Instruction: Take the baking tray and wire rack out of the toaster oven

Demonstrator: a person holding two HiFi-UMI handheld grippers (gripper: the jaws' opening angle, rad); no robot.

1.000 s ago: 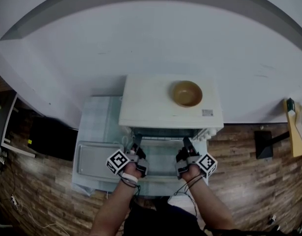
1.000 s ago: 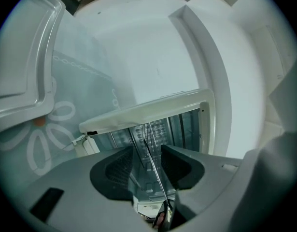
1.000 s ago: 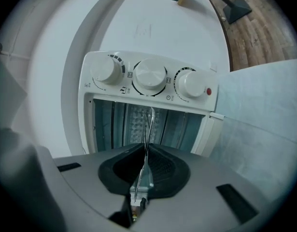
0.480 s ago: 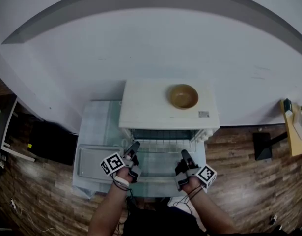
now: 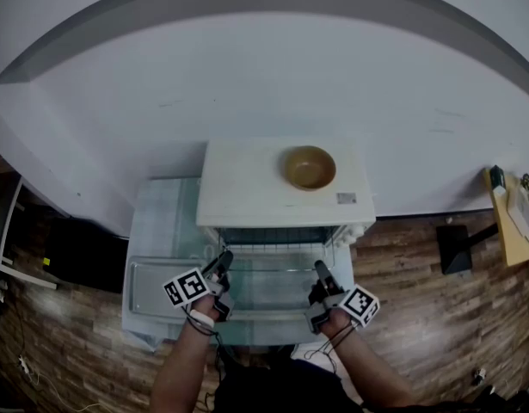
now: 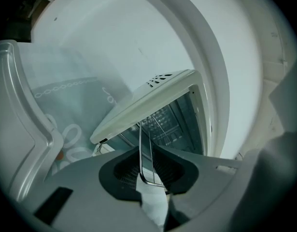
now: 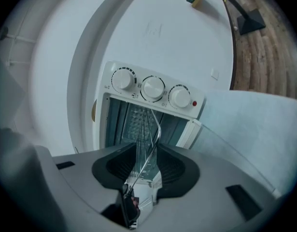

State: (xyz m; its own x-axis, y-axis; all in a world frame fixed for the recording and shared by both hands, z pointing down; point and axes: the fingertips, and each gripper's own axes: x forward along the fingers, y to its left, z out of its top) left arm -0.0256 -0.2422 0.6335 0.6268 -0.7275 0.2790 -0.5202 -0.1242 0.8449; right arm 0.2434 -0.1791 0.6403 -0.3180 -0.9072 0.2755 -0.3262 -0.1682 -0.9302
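Observation:
The white toaster oven (image 5: 281,192) stands with its door down. Its wire rack (image 5: 268,269) is slid partway out over the door. My left gripper (image 5: 219,272) is at the rack's front left corner and my right gripper (image 5: 319,279) at its front right. In the left gripper view the jaws (image 6: 147,166) have just been closing and sit tight on the rack's wire (image 6: 140,149). In the right gripper view the jaws (image 7: 147,163) have just been opening; the rack's edge (image 7: 150,144) runs between them with a gap on each side. The baking tray (image 5: 156,286) lies on the table left of the oven.
A brown bowl (image 5: 310,168) sits on top of the oven. Three control knobs (image 7: 153,87) line the oven's right side. The glass door (image 5: 268,317) lies flat under the rack. A pale patterned cloth (image 5: 165,218) covers the small table; wooden floor surrounds it.
Both grippers have drawn back from the oven mouth and the rack has slid out with them. The left gripper has rolled and closed on the rack; the right jaws have spread.

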